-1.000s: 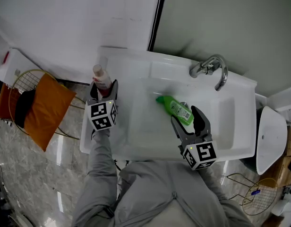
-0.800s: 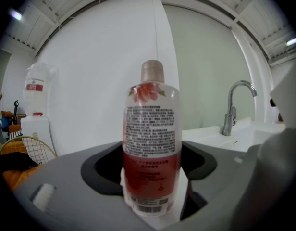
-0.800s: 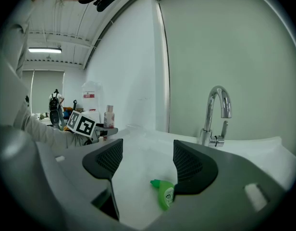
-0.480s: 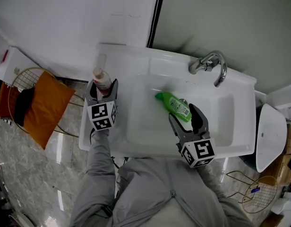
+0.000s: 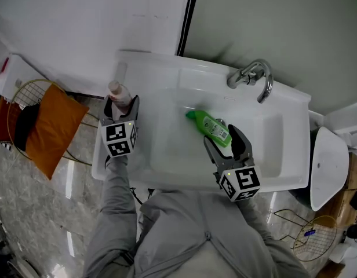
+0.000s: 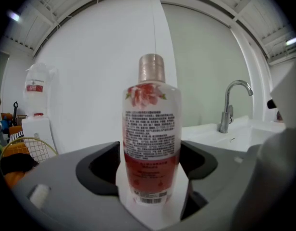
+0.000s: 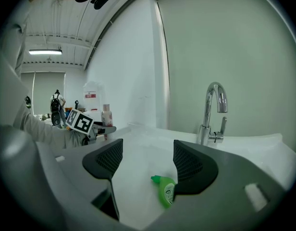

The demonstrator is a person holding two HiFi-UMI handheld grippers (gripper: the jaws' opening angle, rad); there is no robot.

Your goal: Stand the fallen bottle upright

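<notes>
A clear bottle (image 5: 117,92) with red liquid and a pale cap stands upright on the left rim of the white sink (image 5: 167,68). My left gripper (image 5: 120,102) has its jaws round it. In the left gripper view the bottle (image 6: 152,138) fills the gap and both pads lie against its sides. A green bottle (image 5: 208,126) lies on its side in the basin, cap pointing to the back left. My right gripper (image 5: 223,136) hovers at its near end with jaws apart. In the right gripper view the green bottle (image 7: 165,191) lies below the jaws, untouched.
A chrome faucet (image 5: 254,77) stands at the sink's back right. An orange cloth (image 5: 48,129) hangs on a wire rack left of the sink. A white fixture (image 5: 326,167) and a wire basket (image 5: 314,236) are on the right.
</notes>
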